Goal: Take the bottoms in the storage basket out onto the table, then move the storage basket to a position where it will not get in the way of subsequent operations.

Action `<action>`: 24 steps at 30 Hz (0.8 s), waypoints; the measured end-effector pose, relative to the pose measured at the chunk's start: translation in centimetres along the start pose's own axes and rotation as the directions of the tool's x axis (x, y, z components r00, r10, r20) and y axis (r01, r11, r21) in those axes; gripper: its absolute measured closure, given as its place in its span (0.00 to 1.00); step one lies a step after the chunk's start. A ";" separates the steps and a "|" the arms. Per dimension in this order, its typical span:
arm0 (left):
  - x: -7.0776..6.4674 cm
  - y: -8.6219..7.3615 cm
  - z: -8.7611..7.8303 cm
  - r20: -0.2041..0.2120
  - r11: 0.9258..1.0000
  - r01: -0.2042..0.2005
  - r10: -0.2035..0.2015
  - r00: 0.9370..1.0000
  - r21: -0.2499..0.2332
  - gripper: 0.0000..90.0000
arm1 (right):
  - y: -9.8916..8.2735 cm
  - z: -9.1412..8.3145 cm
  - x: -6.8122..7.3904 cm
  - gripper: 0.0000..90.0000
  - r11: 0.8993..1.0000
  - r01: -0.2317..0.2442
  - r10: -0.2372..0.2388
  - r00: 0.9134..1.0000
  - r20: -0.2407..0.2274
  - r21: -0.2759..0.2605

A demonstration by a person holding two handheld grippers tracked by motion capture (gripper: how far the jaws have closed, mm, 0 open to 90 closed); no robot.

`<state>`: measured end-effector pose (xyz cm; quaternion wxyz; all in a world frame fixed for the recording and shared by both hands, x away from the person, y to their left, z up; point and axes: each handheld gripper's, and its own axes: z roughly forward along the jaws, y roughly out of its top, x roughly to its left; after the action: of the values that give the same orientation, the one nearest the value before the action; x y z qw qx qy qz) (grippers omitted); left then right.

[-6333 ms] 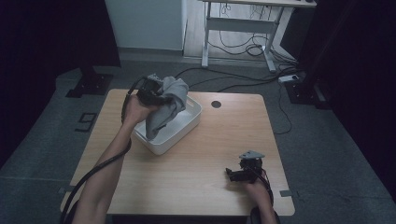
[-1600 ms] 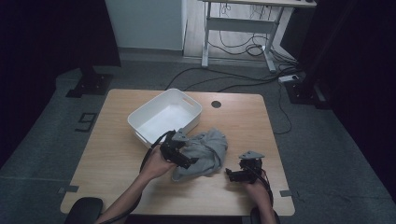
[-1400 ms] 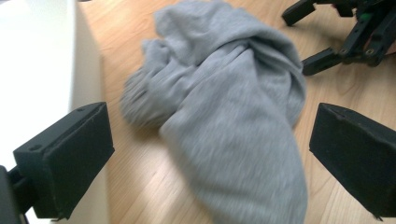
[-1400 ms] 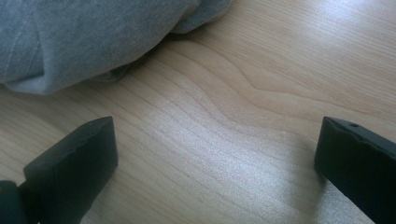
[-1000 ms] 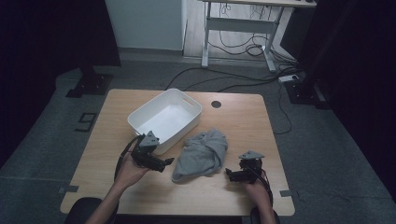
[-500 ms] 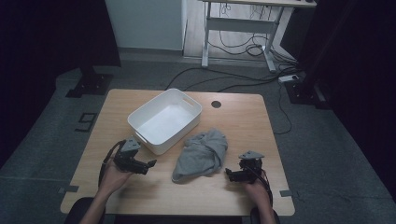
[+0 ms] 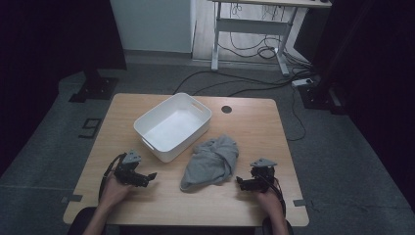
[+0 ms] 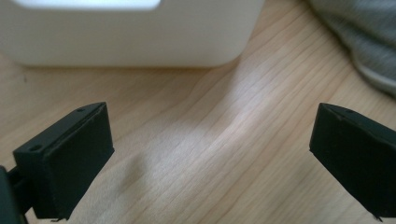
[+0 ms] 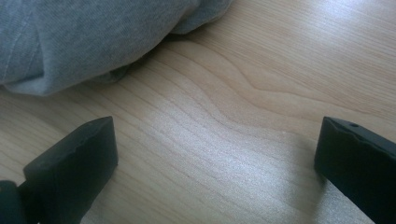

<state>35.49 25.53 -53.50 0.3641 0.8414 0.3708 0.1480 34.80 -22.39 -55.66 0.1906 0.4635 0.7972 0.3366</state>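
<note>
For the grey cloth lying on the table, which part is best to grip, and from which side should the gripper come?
Probably the near right edge of the grey cloth, where rounded folds bulge up off the table and give the jaws thickness to close on. The open right gripper lies just beside that edge, so it can come in low from the right.

In the left gripper view the bin (image 8: 130, 32) is cut off at the top edge and blurred, so its rim and inside are out of sight. The cloth (image 8: 359, 42) runs off the top right corner there. In the right gripper view the cloth (image 9: 93, 37) runs past the top and left edges. In the high view the person's forearms leave at the bottom edge, and the folds of the cloth (image 7: 211, 161) are too small to tell apart.
</note>
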 end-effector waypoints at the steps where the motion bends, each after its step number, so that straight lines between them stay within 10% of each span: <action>1: 0.1 -0.2 0.1 0.002 1.000 0.004 -0.004 1.000 0.004 0.00 | 0.0 0.0 0.0 0.00 1.000 0.000 0.000 1.000 0.000 0.000; 11: -0.4 -0.8 1.2 -0.006 0.996 -0.011 0.012 1.000 0.089 0.00 | 0.0 0.0 0.0 0.00 1.000 0.000 0.000 1.000 0.000 0.000; 24: -0.6 -0.7 1.2 -0.016 0.996 0.000 0.002 1.000 0.089 0.00 | 0.0 0.0 0.0 0.00 1.000 0.000 0.000 1.000 0.000 0.000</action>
<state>35.36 24.85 -54.86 0.3233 0.8556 0.3797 0.1385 34.81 -22.37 -55.66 0.1906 0.4636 0.7971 0.3367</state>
